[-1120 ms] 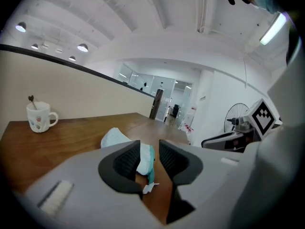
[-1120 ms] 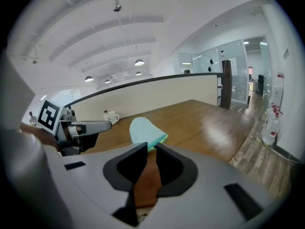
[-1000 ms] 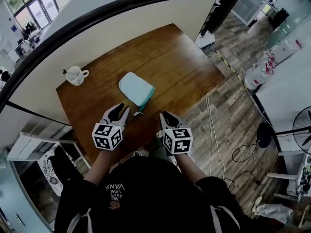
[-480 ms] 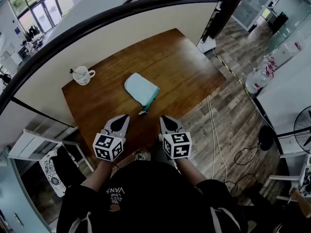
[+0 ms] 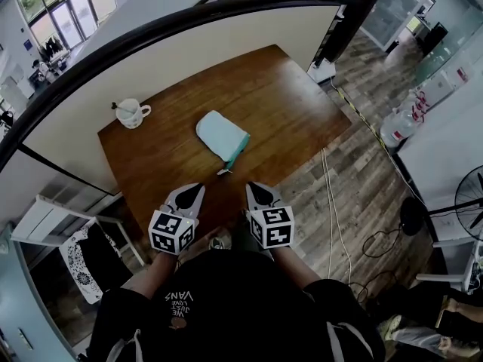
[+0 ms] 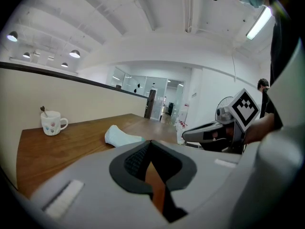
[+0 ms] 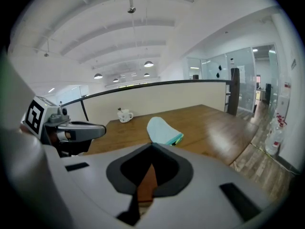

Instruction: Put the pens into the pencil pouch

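A light blue pencil pouch (image 5: 221, 136) lies flat in the middle of the wooden table (image 5: 272, 96), its teal mouth edge (image 5: 237, 154) towards me. No loose pen shows on the table. My left gripper (image 5: 198, 190) hangs at the near table edge, well short of the pouch, shut with nothing in it. My right gripper (image 5: 252, 188) is level with it to the right, also shut and empty. The pouch (image 6: 121, 137) lies beyond the shut tips (image 6: 150, 142) in the left gripper view. In the right gripper view the pouch (image 7: 162, 130) is ahead of the shut tips (image 7: 151, 146).
A white mug (image 5: 132, 113) with a thin stick standing in it sits at the table's far left corner, by the cream partition wall (image 5: 189, 40). A wood-pattern floor with a white cable (image 5: 329, 194) lies to the right of the table.
Both grippers have drawn back from the pouch towards the near table edge. The left jaws stood apart a second ago and are now together; the right jaws have closed too.
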The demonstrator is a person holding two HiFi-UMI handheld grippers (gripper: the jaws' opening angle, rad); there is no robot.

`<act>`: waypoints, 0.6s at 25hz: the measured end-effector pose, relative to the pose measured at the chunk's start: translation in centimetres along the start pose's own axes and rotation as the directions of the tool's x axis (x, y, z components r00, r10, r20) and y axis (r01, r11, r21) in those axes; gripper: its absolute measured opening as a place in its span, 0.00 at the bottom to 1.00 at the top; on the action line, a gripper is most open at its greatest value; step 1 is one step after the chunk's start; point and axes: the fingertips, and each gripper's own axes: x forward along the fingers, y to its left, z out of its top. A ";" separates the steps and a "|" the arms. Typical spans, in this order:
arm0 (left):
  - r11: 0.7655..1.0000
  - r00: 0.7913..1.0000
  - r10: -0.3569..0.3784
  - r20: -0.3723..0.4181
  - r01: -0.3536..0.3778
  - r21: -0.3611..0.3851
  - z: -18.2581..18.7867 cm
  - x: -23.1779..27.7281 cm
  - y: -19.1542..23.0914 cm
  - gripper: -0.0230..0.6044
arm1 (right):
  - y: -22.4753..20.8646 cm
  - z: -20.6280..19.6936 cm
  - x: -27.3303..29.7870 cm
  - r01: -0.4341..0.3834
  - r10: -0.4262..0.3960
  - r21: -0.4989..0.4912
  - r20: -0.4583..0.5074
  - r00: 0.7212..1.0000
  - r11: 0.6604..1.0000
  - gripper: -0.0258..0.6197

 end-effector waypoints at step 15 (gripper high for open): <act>0.999 0.999 -0.035 -0.010 0.035 0.015 -0.2 -0.3 -0.6 0.05 | 0.6 -0.2 -0.2 0.000 -0.001 -0.029 -0.013 1.000 1.000 0.06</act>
